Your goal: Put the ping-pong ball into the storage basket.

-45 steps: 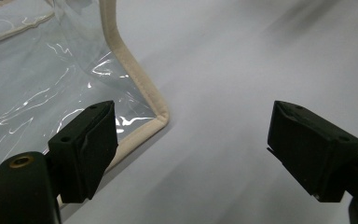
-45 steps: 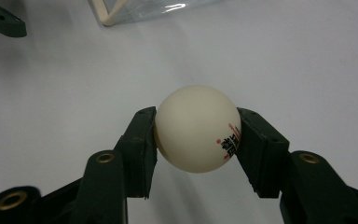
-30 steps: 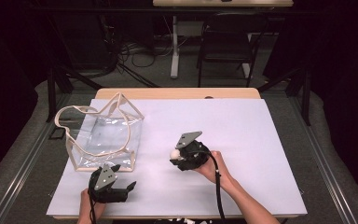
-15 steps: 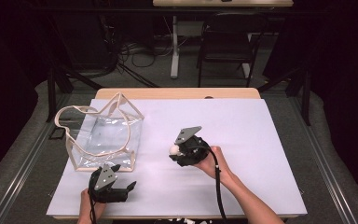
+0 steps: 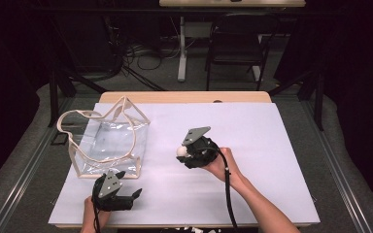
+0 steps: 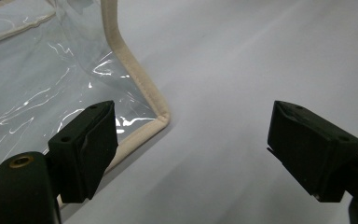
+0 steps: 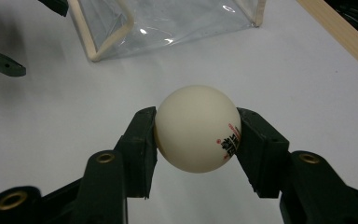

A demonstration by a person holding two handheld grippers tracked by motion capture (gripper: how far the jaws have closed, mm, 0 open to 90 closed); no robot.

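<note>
The right gripper [image 5: 184, 151] stays clamped on the small white plastic ball [image 7: 196, 128], barely shifted left. The left gripper [image 6: 191, 140] remains open beside the clear plastic bag with beige trim [image 5: 108, 141].

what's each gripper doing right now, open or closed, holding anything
Left gripper: open, nothing between its jaws, beside the clear bag.
Right gripper: closed on a white ball.

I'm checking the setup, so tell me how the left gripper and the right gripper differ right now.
The right gripper is shut on a white ball; the left gripper is open, with nothing between its jaws. In the high view, the right gripper is near the middle of the white table, while the left gripper sits near the front edge, beside the clear bag. Both are black and hand-held.
</note>
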